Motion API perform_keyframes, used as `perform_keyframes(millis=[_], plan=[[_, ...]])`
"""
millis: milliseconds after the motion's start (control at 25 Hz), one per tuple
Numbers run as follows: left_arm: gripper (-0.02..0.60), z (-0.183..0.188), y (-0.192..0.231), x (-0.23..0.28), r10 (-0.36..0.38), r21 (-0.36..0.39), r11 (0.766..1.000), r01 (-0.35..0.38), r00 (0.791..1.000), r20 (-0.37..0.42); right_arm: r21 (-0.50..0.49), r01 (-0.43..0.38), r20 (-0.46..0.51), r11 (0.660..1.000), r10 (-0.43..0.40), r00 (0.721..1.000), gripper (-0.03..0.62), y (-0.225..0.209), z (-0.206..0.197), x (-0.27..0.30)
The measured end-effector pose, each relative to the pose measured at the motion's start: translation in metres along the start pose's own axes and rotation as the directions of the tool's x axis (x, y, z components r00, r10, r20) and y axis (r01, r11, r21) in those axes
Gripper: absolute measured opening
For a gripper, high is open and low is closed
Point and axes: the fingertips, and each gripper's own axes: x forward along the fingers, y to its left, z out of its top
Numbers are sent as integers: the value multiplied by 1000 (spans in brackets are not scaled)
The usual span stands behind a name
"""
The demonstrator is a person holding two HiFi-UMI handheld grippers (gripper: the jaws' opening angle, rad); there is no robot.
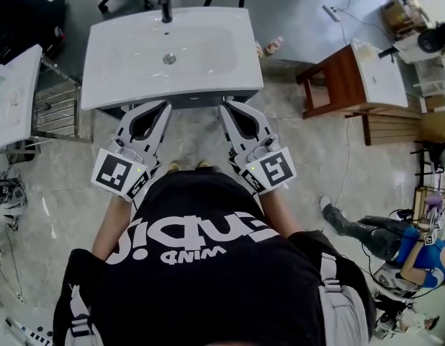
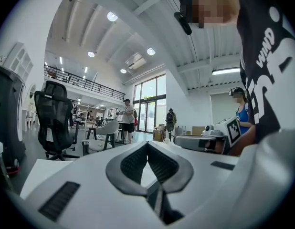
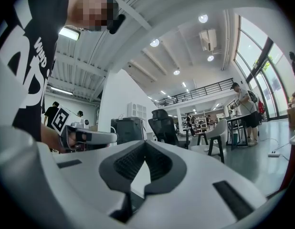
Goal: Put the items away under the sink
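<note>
Left tongs (image 1: pixel 163 109), right tongs (image 1: pixel 225 109) both pressed together, seemingly empty, near sink (image 1: pixel 129 63) front edge.

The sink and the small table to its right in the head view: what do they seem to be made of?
The sink looks like glazed ceramic or cast resin: plain white, smooth, softly shiny. The small table looks like varnished wood: reddish brown with a sheen. What its white top is made of I cannot tell.

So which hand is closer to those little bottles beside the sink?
Probably the right. The left gripper and right gripper are both shut and empty at the sink front edge, but the small bottles stand beside its right corner, nearer the right.
</note>
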Motion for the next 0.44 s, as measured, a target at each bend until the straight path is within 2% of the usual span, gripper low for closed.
perform_keyframes(millis=[440], plan=[[18, -3, 7, 2, 6, -10, 1000, -6, 1000, -14, -2, 7, -1, 1000, -7, 1000, 18, -7, -2, 8]])
